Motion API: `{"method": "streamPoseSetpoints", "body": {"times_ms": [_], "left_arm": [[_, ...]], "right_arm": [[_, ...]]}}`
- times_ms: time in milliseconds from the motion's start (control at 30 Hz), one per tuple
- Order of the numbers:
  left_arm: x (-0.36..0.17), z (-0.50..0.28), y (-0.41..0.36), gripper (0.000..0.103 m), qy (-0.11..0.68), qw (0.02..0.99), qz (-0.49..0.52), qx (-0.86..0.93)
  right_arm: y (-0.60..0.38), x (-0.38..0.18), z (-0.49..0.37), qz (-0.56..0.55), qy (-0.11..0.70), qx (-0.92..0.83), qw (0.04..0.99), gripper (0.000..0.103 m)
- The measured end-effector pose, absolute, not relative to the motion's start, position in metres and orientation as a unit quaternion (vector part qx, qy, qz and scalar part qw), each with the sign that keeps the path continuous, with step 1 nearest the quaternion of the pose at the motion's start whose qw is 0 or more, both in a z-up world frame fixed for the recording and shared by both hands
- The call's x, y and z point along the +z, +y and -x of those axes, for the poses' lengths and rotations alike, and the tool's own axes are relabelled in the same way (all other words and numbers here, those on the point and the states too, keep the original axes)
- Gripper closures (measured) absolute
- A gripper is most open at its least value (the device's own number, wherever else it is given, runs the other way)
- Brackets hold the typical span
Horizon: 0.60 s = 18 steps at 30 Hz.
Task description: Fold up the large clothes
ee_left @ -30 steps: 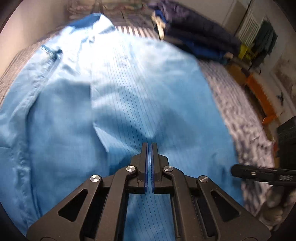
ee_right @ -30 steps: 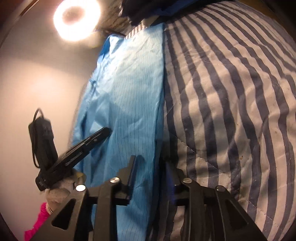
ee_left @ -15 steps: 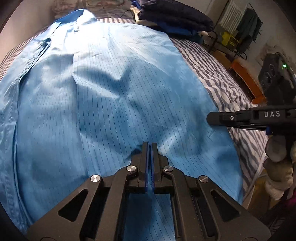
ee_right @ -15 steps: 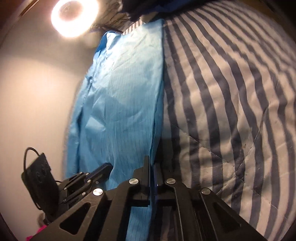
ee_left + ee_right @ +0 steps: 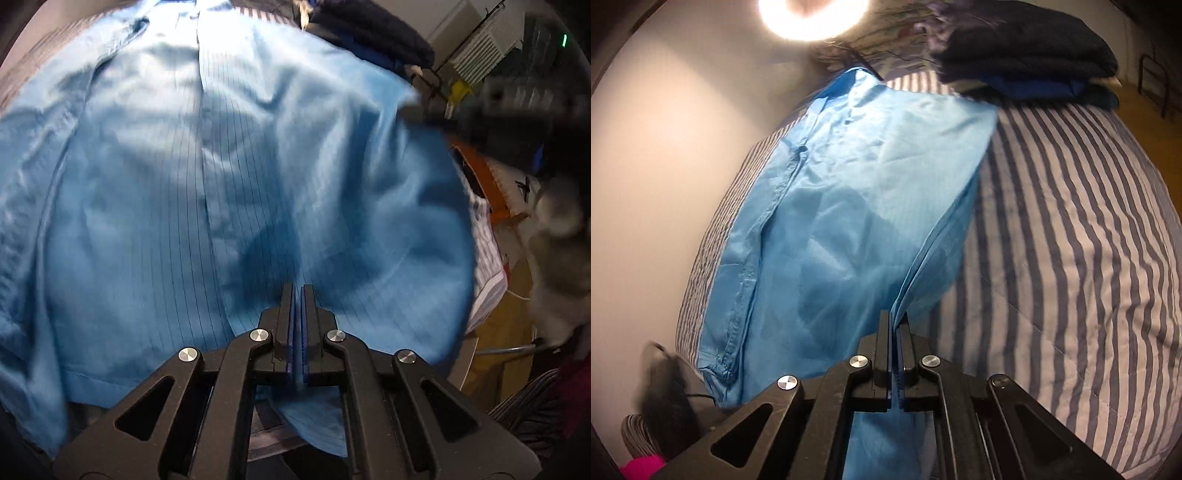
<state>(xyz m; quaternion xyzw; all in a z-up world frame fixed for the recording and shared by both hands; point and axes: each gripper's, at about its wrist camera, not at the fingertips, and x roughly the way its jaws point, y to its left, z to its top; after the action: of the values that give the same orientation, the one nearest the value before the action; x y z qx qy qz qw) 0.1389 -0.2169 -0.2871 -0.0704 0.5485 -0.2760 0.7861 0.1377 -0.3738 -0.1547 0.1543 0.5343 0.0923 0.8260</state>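
Your left tongs are clenched on the near hem of the large light-blue pinstriped garment, a fold of its thin cloth pinched between the blue pads. Your right tongs are likewise clamped on the garment, gripping its right-hand edge, which rises off the bed in a taut ridge up to the pads. The rest of the garment lies spread along the left side of the blue-and-white striped quilt covering the bed, close to the pale wall, its seamed edge and gathered cuff on the side nearest that wall. At the far end of the bed, just beyond the garment's top, sits a stack of folded dark navy and blue clothes. A bright round lamp glares at the top of the right wrist view.
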Motion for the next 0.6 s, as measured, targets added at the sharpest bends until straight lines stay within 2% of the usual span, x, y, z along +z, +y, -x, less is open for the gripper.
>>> {"method": "streamPoseSetpoints", "body": {"times_ms": [100,300,467,600], "left_arm": [[-0.269,-0.137,-0.199,0.103,0.545,0.786,0.097,-0.273],[-0.186,-0.135,-0.12,0.103,0.496,0.813,0.17,-0.252],[-0.129,-0.131,-0.047,0.103,0.44,0.842,0.216,-0.225],[-0.103,-0.136,0.002,0.103,0.397,0.861,0.246,-0.199]], "right_arm": [[-0.354,-0.142,-0.143,-0.126,0.527,0.092,0.835,0.103],[-0.309,-0.124,-0.151,-0.061,0.514,0.108,0.849,0.103],[-0.256,-0.126,-0.165,-0.006,0.514,0.136,0.847,0.103],[-0.201,-0.138,-0.176,0.066,0.514,0.153,0.841,0.103]]}}
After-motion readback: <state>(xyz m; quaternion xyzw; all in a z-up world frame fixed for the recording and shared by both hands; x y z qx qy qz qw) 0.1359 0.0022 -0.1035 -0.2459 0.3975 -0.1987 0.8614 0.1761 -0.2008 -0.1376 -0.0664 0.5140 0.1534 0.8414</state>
